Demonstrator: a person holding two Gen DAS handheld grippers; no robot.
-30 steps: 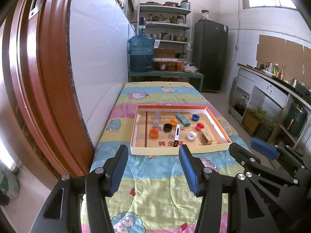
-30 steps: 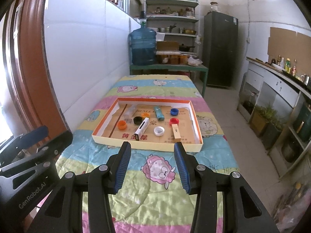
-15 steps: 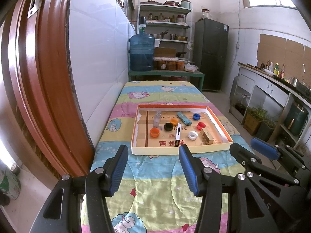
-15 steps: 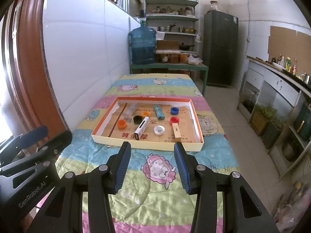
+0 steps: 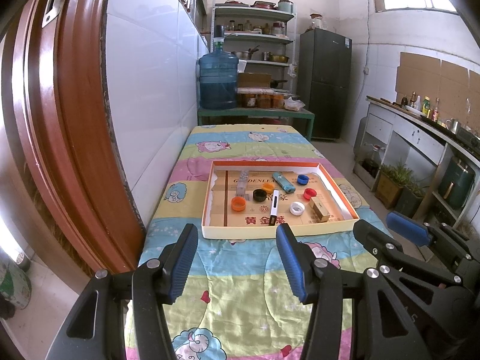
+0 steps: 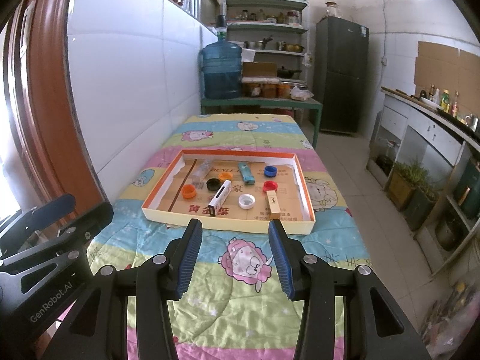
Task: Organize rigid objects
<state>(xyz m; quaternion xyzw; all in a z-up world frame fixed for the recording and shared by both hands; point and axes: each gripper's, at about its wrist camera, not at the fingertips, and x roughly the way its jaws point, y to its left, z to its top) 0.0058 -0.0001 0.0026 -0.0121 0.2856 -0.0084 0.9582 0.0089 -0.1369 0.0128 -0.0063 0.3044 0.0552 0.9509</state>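
A shallow cardboard tray (image 5: 279, 230) (image 6: 222, 223) lies on the quilted table. In it are several bottle caps, among them an orange cap (image 5: 238, 203) (image 6: 189, 191), a black cap (image 5: 259, 194), a red cap (image 6: 269, 186), a blue cap (image 6: 270, 170) and a white cap (image 6: 246, 201). A white and black stick (image 5: 273, 207) (image 6: 220, 194), a teal lighter (image 6: 246, 173), a tan box (image 6: 273, 205) and a clear box (image 5: 241, 181) lie there too. My left gripper (image 5: 237, 255) and right gripper (image 6: 235, 249) are open and empty, short of the tray's near edge.
The table has a striped cartoon quilt (image 6: 240, 273). A white tiled wall (image 5: 144, 105) and a brown door frame (image 5: 60, 120) run along the left. A water jug (image 5: 218, 81), shelves and a fridge (image 6: 342, 75) stand behind. A counter (image 6: 426, 126) is at right.
Both grippers have drawn back slightly from the tray; the tray looks a little smaller. Nothing in the tray has moved.
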